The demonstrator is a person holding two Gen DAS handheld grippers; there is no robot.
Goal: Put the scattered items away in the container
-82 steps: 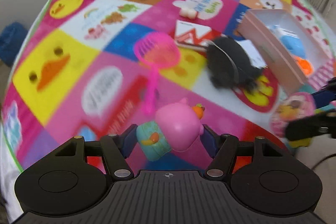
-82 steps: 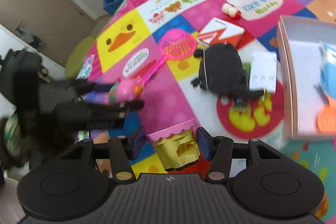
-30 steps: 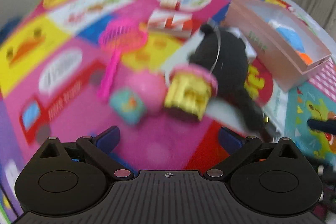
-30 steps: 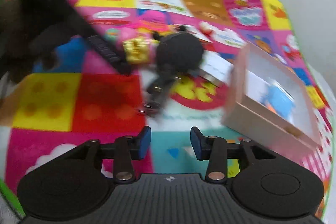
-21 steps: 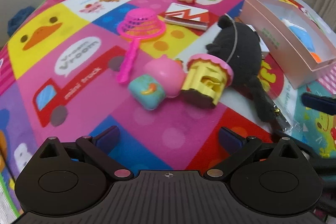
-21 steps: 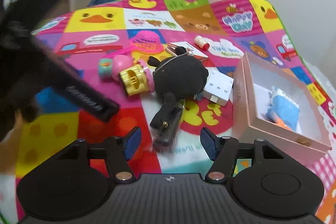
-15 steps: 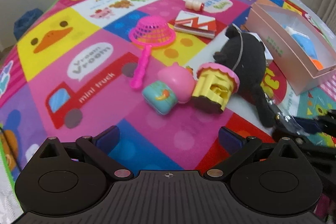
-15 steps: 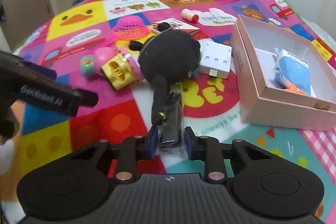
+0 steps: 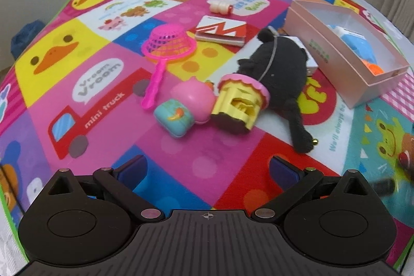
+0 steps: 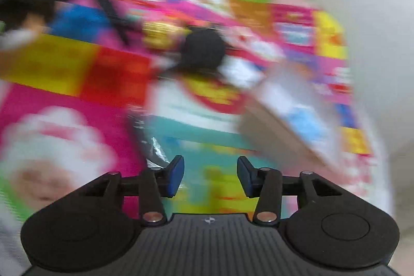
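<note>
The left gripper hangs with jaws spread wide and nothing between them, aimed down at the play mat. The black plush serves as landmark: the yellow toy cup touches its near side, the pink toy sits just beyond the cup, and the pink box, the container, stands just to its right, likely kept close for short carries. The right gripper, jaws having just opened, holds nothing; a crinkly dark packet lies by its left finger.

One pink box, one black plush, one pink net, one yellow cup.
</note>
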